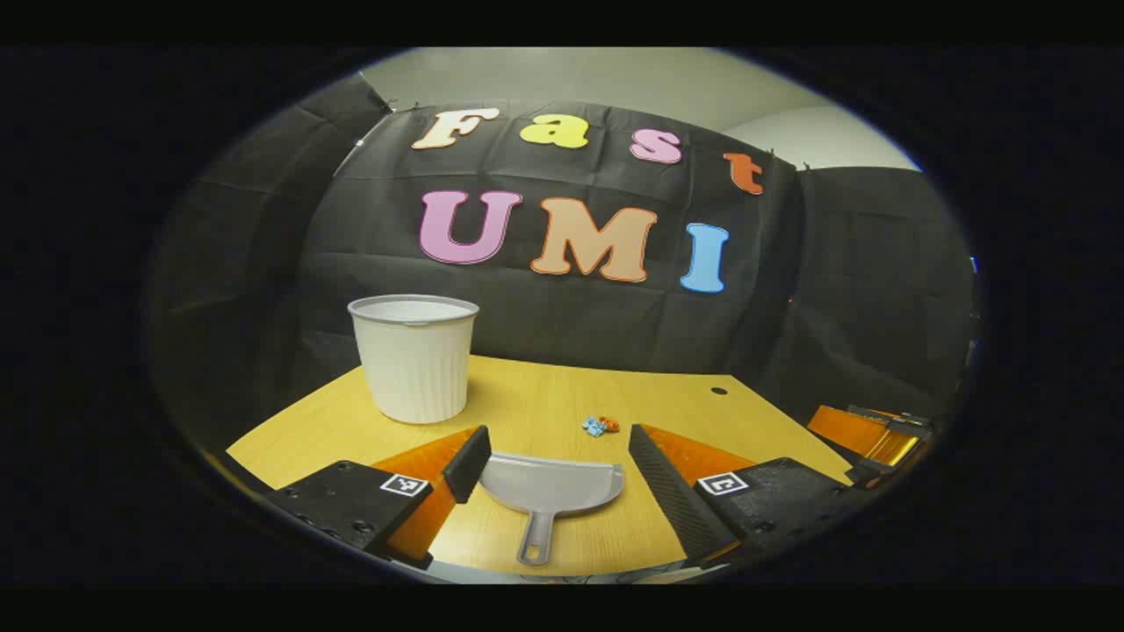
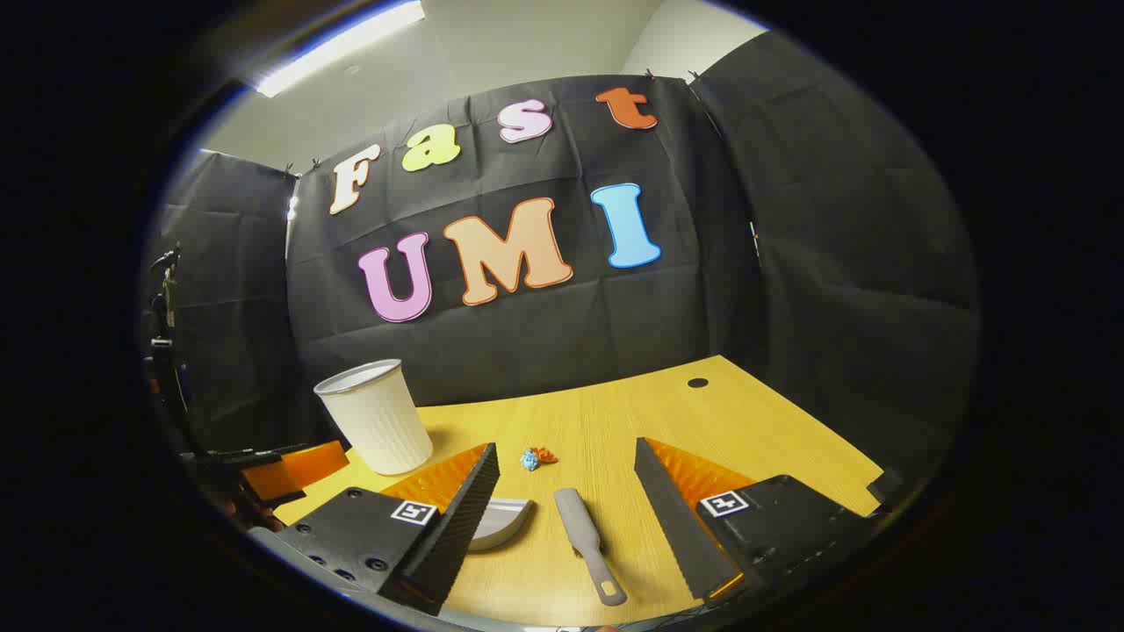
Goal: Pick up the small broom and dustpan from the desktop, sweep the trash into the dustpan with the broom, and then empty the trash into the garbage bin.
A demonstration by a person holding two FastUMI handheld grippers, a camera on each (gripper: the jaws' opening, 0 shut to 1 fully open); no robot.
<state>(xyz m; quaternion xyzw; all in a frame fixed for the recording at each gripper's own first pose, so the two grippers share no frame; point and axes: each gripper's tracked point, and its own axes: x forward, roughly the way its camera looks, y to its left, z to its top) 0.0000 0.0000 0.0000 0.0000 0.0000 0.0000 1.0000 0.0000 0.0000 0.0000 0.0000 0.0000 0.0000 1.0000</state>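
1. Dustpan lies flat on the desk between your left gripper fingers, handle toward you; its jaws stand wide and hold nothing
2. Broom lies on the desk between your right gripper fingers, handle toward you; those jaws are wide too, gripping nothing
3. Trash, a small blue and orange crumple, sits on the desk just beyond the dustpan's mouth, apart from it
4. Bin stands upright on the desk's far left, well apart from the trash
5. In the right gripper view the dustpan shows partly behind the left finger, beside the broom, and the bin stands left
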